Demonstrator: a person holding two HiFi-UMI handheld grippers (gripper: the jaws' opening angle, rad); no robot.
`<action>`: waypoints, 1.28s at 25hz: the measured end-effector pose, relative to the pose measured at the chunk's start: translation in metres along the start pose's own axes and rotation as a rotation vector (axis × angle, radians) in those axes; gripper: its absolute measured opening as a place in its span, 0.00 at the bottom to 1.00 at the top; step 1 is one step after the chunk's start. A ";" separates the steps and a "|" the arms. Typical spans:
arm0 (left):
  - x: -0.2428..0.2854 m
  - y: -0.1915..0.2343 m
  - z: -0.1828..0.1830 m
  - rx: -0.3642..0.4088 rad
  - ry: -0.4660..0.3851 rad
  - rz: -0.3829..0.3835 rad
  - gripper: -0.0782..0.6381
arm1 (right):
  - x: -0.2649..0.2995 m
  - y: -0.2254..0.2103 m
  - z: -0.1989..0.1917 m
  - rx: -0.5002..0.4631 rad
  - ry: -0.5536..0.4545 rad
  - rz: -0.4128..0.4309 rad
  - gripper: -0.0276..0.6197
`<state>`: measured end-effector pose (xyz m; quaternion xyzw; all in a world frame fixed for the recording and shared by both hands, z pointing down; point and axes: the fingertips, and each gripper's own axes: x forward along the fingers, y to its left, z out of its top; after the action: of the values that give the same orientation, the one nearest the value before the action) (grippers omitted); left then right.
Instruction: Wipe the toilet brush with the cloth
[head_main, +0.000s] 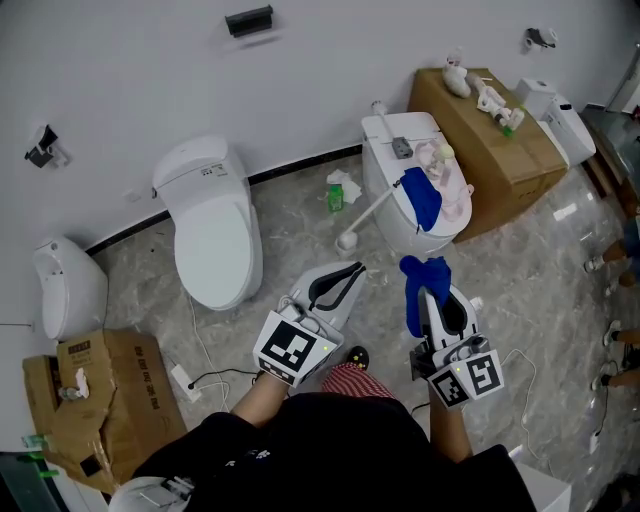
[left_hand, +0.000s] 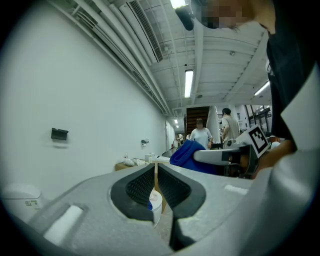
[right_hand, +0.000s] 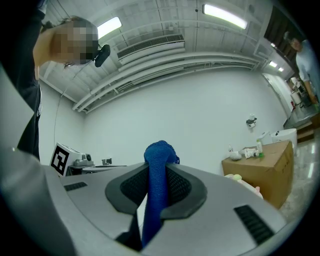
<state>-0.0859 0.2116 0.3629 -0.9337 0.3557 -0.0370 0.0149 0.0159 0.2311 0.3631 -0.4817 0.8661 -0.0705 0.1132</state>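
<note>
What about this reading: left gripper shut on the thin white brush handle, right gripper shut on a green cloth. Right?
One slip: the cloth in the right gripper is blue, not green, as the right gripper view shows. The left gripper is indeed shut on the thin white brush handle.

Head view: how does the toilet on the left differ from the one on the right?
The left toilet has a shut, bare lid; the right toilet carries a blue cloth, something pink and a grey object on its tank. The toilet brush slants against the right toilet; no brush is at the left toilet. Both are white and back onto the wall.
</note>
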 end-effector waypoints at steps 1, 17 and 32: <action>0.005 0.000 0.000 0.002 0.001 -0.001 0.12 | 0.001 -0.005 0.001 0.001 -0.001 -0.002 0.14; 0.070 -0.005 0.013 0.049 0.002 -0.002 0.12 | 0.009 -0.070 0.016 0.014 -0.033 0.002 0.14; 0.106 -0.007 0.016 0.065 0.009 -0.035 0.12 | 0.006 -0.102 0.024 0.015 -0.050 -0.029 0.14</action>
<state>-0.0013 0.1467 0.3533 -0.9387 0.3380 -0.0530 0.0428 0.1030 0.1720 0.3632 -0.4949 0.8554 -0.0666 0.1375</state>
